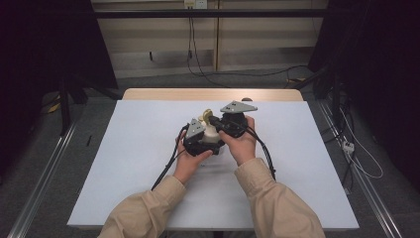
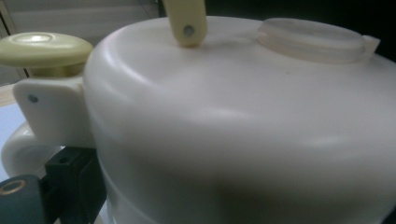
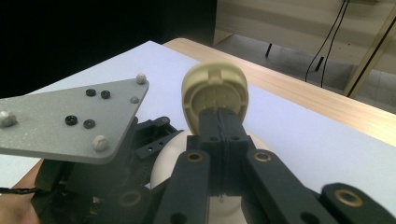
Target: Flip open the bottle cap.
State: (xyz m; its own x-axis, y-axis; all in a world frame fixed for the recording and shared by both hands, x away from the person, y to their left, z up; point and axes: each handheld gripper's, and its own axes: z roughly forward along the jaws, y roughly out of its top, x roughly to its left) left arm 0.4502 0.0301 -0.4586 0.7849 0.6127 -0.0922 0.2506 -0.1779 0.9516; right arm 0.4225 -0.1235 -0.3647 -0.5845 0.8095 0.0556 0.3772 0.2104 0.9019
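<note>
A white round pot (image 1: 213, 134) stands mid-table between both hands. My left gripper (image 1: 207, 143) clasps its body. In the left gripper view the pot's wall (image 2: 243, 140) is very close, and one black finger (image 2: 70, 175) lies against its left side under the handle mount. A cream knob (image 2: 44, 49) sits on the handle, a cream lever (image 2: 187, 23) on top, and a translucent cap (image 2: 313, 39) further right. My right gripper (image 3: 220, 119) reaches over the pot with its jaws pressed together on the lower edge of an upright cream oval flap (image 3: 215, 91).
The pot rests on a white sheet (image 1: 138, 163) over a wooden table whose bare edge (image 1: 213, 94) runs along the back. Cables trail from both grippers toward the person. Black frame posts (image 1: 64, 99) and floor cables (image 1: 356, 153) flank the table.
</note>
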